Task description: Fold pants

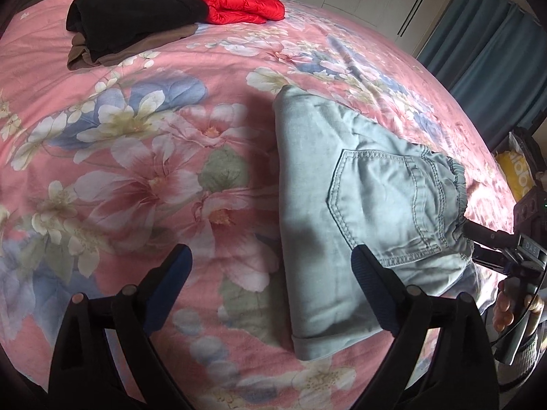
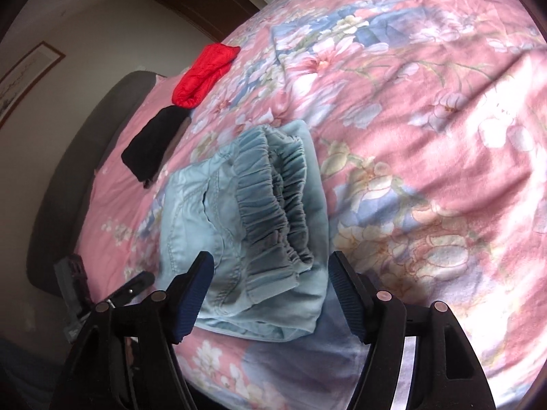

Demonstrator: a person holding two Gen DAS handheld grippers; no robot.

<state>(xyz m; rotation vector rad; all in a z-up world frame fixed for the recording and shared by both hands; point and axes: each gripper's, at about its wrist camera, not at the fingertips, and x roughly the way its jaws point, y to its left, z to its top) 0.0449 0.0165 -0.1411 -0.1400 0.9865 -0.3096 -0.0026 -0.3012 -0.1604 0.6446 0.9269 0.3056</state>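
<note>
Lying folded into a compact bundle on the bed (image 1: 143, 109), the pale blue pants (image 1: 345, 205) look close to done: legs doubled under, back pocket (image 1: 386, 201) facing up and the gathered elastic waistband (image 2: 273, 198) stacked at one end, which I judge is why both tools stand clear of the cloth. From the left wrist view, my left gripper (image 1: 270, 266) hangs with its jaws wide apart and nothing between them, one pad over the near edge of the bundle, the other over bare flowered cover, so the pants sit just ahead and to one side of it. From the right wrist view, my right gripper (image 2: 270, 273) faces the waistband end, its jaws apart and straddling the near corner of the stack; I cannot see either pad pressing on the fabric. The bundle lies flat and square, so I would judge only a final tidy or a move to the pile remains. Farther up the bed lie a folded black garment (image 1: 136, 20) on a brown one (image 1: 102, 54) and a red jacket (image 1: 239, 3), well apart from the pants.
</note>
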